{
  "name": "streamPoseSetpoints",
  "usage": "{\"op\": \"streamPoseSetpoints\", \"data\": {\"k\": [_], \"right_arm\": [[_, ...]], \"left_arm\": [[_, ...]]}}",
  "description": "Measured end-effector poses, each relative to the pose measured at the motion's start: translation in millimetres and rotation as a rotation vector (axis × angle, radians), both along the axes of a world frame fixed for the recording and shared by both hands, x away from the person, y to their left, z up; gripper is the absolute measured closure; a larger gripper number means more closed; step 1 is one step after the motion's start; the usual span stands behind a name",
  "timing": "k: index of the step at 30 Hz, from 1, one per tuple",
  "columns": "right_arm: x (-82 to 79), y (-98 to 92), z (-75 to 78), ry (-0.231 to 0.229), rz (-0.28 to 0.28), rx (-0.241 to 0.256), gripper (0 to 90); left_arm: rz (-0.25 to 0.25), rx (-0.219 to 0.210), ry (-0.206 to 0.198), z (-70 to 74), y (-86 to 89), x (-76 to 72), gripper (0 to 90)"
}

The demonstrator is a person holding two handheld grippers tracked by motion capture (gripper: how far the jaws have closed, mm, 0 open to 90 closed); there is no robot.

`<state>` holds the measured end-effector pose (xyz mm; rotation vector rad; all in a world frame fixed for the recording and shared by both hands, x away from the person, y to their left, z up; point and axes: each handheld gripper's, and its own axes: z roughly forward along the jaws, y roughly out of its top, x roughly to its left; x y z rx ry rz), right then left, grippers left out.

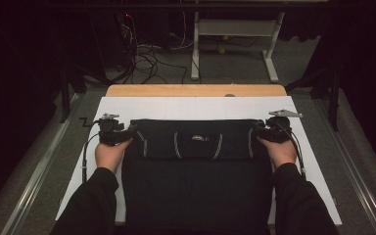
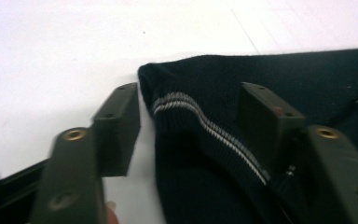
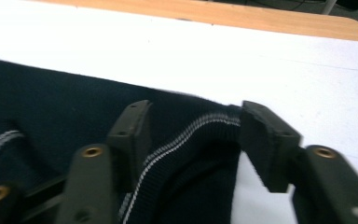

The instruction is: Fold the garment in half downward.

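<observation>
Sweater [image 1: 196,171], dark navy knit with pale stripes, lay flat on the white sheet [image 1: 196,105] covering the table, its folded upper band across the middle and the rest running toward you. You had the left gripper [image 1: 127,132] at the band's left corner and the right gripper [image 1: 255,131] at its right corner, each with jaws standing apart and straddling the striped edge, nothing clamped yet. In the left gripper view one pad [image 2: 116,128] sat on bare sheet beside the knit, so closing there could have caught only the top layer, or slid off the corner altogether. On the right the fold rose between the pads [image 3: 268,140], a better bite (though the thick rib could still have squeezed out sideways). Had one side gripped and the other slipped, any lift would have dragged the fold askew.
</observation>
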<state>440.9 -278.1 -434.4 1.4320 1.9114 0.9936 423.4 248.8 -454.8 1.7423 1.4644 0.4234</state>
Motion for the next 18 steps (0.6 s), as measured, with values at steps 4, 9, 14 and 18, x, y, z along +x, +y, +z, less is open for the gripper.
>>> {"op": "streamPoseSetpoints", "data": {"k": [4, 9, 14, 18], "right_arm": [[-22.5, -2.7, 2.3, -0.02, 0.057, 0.018, 39.1], [-59.9, 4.1, -7.8, -0.034, 0.127, 0.022, 39.5], [-76.2, 17.7, -26.2, 0.024, 0.18, -0.024, 41.9], [-70.8, 23.3, -35.9, 0.107, 0.175, -0.06, 48.3]], "left_arm": [[-0.093, -0.036, -0.017, 2.0, -7.1, -22.7, 34.2], [-0.224, 0.002, -0.022, -4.6, -35.0, -51.9, 34.2], [-0.272, 0.096, 0.026, -19.8, -55.8, -58.8, 36.0], [-0.259, 0.095, 0.04, -22.4, -54.5, -55.4, 44.8]]}}
